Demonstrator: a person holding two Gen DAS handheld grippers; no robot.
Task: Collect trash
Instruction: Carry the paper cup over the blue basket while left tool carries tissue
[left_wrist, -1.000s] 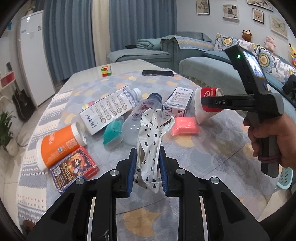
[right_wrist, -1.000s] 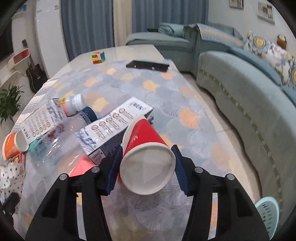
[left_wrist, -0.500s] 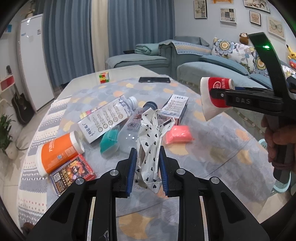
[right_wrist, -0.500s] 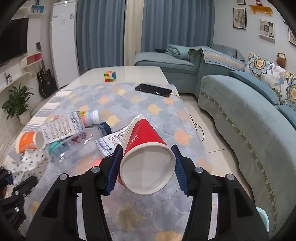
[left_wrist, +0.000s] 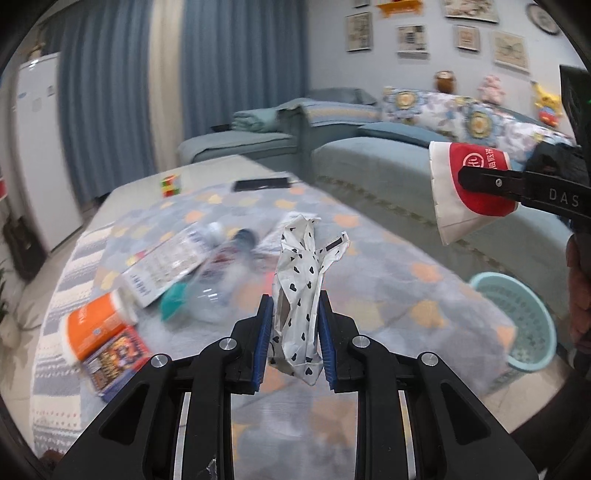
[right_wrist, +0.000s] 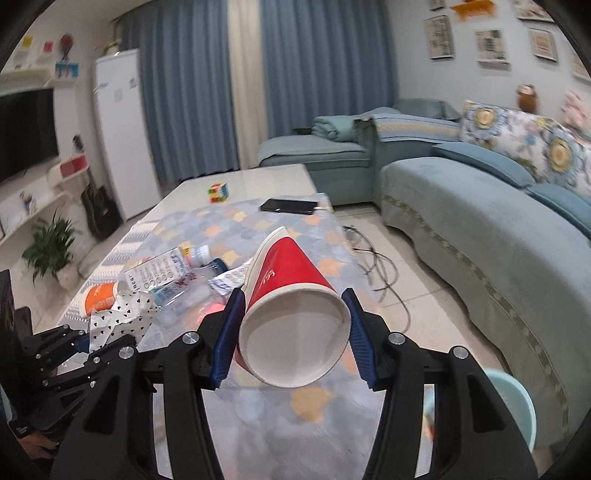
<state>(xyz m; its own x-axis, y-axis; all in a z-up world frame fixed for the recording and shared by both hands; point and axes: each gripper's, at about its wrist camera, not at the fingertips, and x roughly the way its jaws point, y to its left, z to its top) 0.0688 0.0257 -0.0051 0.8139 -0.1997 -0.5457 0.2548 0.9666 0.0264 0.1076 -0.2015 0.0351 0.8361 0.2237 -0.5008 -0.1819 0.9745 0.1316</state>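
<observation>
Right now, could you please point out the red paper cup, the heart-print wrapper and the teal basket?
red paper cup (right_wrist: 295, 332), right wrist view, white inside of its open mouth.
heart-print wrapper (left_wrist: 297, 291), left wrist view, crumpled middle.
teal basket (left_wrist: 524, 306), left wrist view, mesh wall.

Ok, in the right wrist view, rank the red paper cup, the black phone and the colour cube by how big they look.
1. red paper cup, though it sits right at the camera, so nearness inflates it.
2. black phone.
3. colour cube, farthest back on the table, looks smallest.
</observation>
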